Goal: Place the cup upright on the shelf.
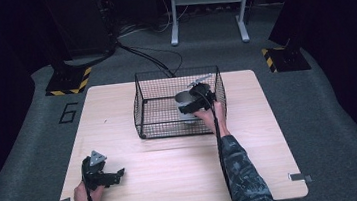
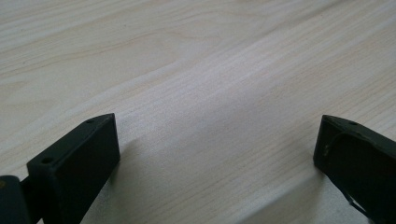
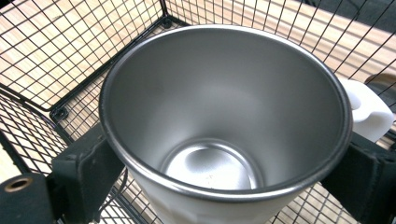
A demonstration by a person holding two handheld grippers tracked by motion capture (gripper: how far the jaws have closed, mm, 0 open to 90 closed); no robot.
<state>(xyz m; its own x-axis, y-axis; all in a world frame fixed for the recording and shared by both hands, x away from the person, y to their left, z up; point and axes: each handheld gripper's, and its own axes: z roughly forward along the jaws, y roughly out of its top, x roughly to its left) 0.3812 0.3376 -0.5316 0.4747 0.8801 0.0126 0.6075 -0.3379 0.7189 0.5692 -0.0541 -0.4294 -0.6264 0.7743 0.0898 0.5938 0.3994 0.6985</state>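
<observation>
Two black jaws of the right gripper (image 3: 224, 182) clamp a steel mug (image 3: 224, 116) from either side, inside the wire basket (image 1: 157, 107).
Its white handle (image 3: 369, 112) sits beside one jaw; the mug looks empty and upright. Over bare wooden table (image 2: 196, 70), the left gripper (image 2: 217, 154) rests near the front left edge, jaws wide apart.
</observation>
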